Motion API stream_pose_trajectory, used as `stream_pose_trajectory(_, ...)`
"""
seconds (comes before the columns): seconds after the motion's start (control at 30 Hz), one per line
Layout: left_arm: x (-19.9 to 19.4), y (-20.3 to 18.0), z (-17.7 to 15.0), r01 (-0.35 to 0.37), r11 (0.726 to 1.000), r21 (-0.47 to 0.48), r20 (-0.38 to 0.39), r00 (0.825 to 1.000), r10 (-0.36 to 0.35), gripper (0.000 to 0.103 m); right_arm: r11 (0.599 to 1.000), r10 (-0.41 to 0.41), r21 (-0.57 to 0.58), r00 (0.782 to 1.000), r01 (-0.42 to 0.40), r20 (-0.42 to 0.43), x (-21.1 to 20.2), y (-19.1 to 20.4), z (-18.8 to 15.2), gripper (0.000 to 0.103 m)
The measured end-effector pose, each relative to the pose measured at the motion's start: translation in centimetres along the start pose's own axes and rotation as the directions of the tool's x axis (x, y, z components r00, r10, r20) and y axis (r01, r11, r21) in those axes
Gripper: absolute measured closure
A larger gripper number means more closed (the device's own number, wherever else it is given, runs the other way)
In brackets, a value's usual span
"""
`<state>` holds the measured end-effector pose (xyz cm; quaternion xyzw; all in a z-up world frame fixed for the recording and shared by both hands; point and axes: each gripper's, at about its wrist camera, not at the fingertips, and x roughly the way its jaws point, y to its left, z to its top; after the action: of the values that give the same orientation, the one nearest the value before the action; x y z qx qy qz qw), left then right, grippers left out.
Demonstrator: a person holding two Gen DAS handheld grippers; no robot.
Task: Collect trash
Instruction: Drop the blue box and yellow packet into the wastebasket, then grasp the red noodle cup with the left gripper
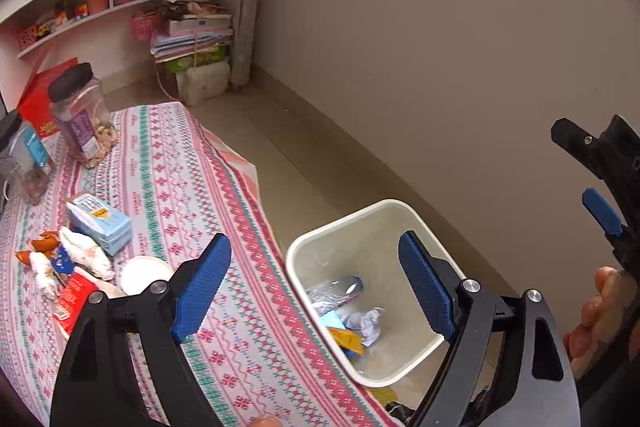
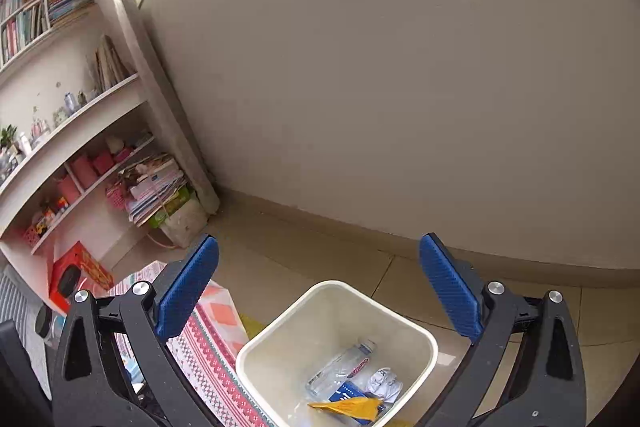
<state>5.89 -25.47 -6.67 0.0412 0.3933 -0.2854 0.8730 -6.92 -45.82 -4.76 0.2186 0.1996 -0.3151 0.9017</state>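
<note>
Tools first: my left tool (image 1: 316, 283) hangs with its jaws spread wide and nothing between the blue pads (image 1: 202, 287), poised over the gap where the surface (image 1: 180, 163) meets the bin (image 1: 320, 239); my right tool (image 2: 320, 291) is likewise released and empty, tipped down above the same bin, and it also shows at the right edge of the left view with my hand behind it. Below them the bin stands on the floor, close against the edge of the patterned cloth, and already holds a crushed clear bottle (image 2: 340, 367), a ball of white paper (image 2: 384, 383), a yellow wrapper (image 2: 348, 407) and something blue beside it. So I judge this the end of a drop, with both tools free for another fetch. The rest of the trash sits on the surface to the left: a pale blue carton (image 1: 100, 223), crumpled white wrappers (image 1: 86, 253) with orange and blue scraps beside them, a red packet (image 1: 72, 301) and a white round lid or cup (image 1: 144, 273). The jar with the black lid (image 1: 80, 115) further back looks like food, not trash. Next I should swing the left tool back over that pile, settle on one piece, probably the nearest wrapper or the carton, and close on it without dragging the cloth.
</note>
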Motion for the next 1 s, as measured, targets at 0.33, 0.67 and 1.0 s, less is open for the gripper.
stream_pose_trajectory(0.33,-2.0,9.1,-1.2,-0.212,0.977,-0.035,-0.052,0.976,0.210,0.018,0.974,0.088,-0.193,0.983,-0.118,-0.159,1.1,7.8,-3.0,0.007)
stream_pose_trajectory(0.67,-0.8,21.5,-5.0,-0.350,0.867,-0.354,-0.291,0.922,0.254,0.018,0.935,0.118,-0.291,0.951,-0.203,-0.286,2.7,13.5,-6.4,0.007)
stream_pose_trajectory(1.0,1.9,14.3,-7.2,-0.416,0.885,0.210,-0.303,0.833,0.463,0.018,0.926,0.097,-0.317,0.940,-0.205,-0.327,3.9,14.8,-7.6,0.007)
